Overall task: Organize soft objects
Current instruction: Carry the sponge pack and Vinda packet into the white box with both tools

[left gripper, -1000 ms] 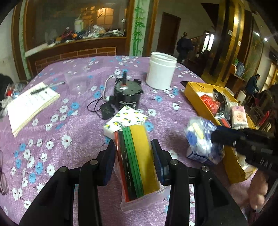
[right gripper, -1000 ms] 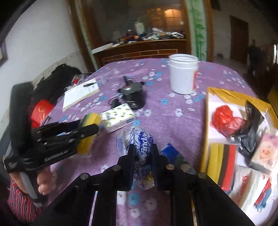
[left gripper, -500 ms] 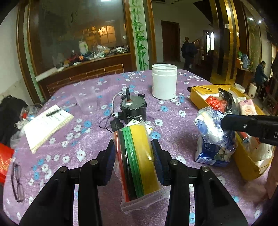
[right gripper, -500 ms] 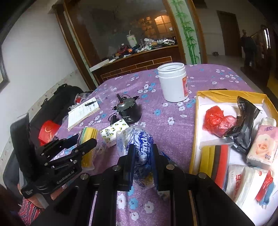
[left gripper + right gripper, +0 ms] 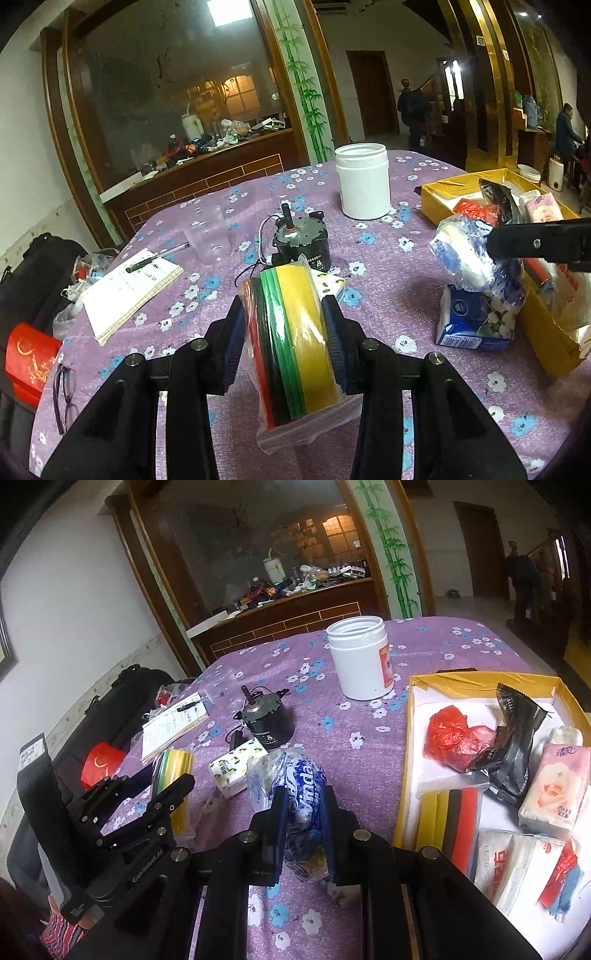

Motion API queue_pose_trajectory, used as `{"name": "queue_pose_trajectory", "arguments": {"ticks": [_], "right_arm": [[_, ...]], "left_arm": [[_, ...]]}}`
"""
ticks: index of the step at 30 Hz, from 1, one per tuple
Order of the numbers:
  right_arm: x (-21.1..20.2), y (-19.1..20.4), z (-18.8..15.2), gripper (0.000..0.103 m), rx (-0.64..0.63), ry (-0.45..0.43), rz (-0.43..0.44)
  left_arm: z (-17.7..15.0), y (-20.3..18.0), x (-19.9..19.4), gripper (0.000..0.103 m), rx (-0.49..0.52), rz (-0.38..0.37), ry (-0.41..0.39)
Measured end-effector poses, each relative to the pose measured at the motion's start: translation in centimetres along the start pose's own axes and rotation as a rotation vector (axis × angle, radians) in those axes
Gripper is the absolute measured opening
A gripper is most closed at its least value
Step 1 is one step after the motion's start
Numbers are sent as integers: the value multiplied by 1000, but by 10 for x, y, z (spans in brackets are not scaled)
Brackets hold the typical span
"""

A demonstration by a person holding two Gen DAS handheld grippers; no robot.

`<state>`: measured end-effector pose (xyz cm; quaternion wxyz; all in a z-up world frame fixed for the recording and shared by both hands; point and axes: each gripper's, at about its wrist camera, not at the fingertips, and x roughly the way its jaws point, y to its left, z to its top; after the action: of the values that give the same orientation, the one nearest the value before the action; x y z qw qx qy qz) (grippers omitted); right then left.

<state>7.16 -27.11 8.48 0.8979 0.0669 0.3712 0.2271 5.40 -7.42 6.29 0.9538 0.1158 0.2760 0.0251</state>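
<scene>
My left gripper is shut on a clear bag of yellow, green, black and red sponge sheets, held above the purple flowered cloth. In the right wrist view that bag shows at the left between the left gripper's fingers. My right gripper is shut on a blue-and-white tissue pack in crinkly plastic, lifted over the table; from the left wrist view it hangs above a blue tissue box. A yellow box at the right holds several soft items.
A white jar, a black motor with wires, a lemon-print tissue pack, a clear cup, a notebook with a pen and glasses lie on the table. People stand in the far doorway.
The left gripper has tilted up and rolled, so more of the room shows and the sponge bag leans. The right gripper with its tissue pack has kept almost still.
</scene>
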Motion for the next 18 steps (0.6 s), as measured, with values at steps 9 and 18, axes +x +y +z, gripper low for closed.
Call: {"name": "queue_pose_trajectory", "arguments": {"ticks": [9, 18], "right_arm": [[-4, -3, 1, 18, 14, -13, -4], [-11, -14, 4, 18, 39, -37, -30]], "left_arm": [[-1, -1, -2, 38, 9, 22, -12], [-1, -3, -1, 38, 16, 35, -15]]}}
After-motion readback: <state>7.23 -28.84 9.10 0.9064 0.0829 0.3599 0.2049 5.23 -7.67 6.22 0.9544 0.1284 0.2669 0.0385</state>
